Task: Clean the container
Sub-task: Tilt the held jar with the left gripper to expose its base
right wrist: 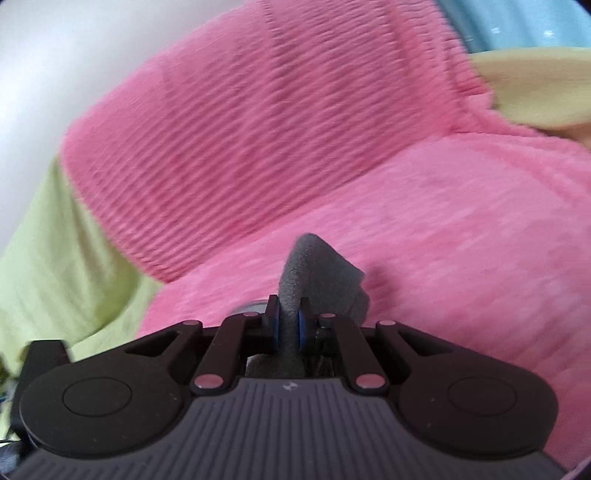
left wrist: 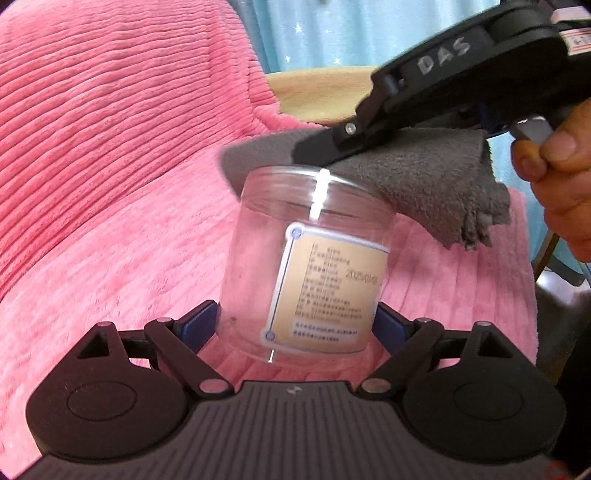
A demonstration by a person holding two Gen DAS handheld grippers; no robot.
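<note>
container (left wrist: 306, 266): clear plastic jar, no lid seen, open mouth up, tilted a bit; stands on the pink blanket (left wrist: 110, 184), roughly mid-seat, in front of the raised pink back part
label (left wrist: 328, 288): tan sticker with white-blue border on the jar's side, small print, too blurred to read
left gripper (left wrist: 295, 325): jaws set wide, one blue pad on each side of the jar's lower part; left pad looks to touch the wall, right pad just beside it, firm press or not cannot tell
cloth (left wrist: 424, 177): grey fuzzy rag, draped over the far-right rim of the jar, rest hangs off to the right
right gripper (right wrist: 289, 325): jaws narrow, blue pads pinched on the grey cloth; seen from the left wrist it comes in from upper right, above the jar mouth
right hand (left wrist: 557, 177): fingers wrapped round the right gripper's handle at right edge of view
pink blanket: ribbed plush, covers seat and back
yellow-green fabric (right wrist: 62, 258): shows beside the blanket's left edge in right wrist view
blue curtain (left wrist: 332, 33): pale, small white stars, behind the blanket
right wrist view: motion-blurred
</note>
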